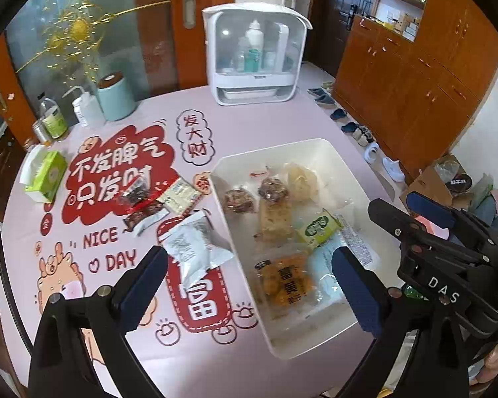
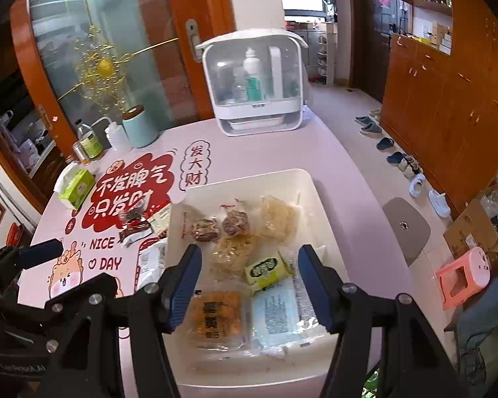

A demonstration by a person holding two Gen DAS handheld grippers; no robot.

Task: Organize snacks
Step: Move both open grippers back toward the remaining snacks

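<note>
Both claws are spread wide with nothing in them. The left gripper sits at the bottom of its frame, over the gap between the silver snack packet and the white bin. The right gripper hangs low-center in its own view, right above the bin, with the orange egg-yolk pastry pack and the light blue packet between its pads. The green snack pack and two brown wrapped cakes are in the bin too. Left of the bin, on the pink tablecloth, there's a dark red wrapper and a cream packet mid-frame. Green tissue box sits far left.
</note>
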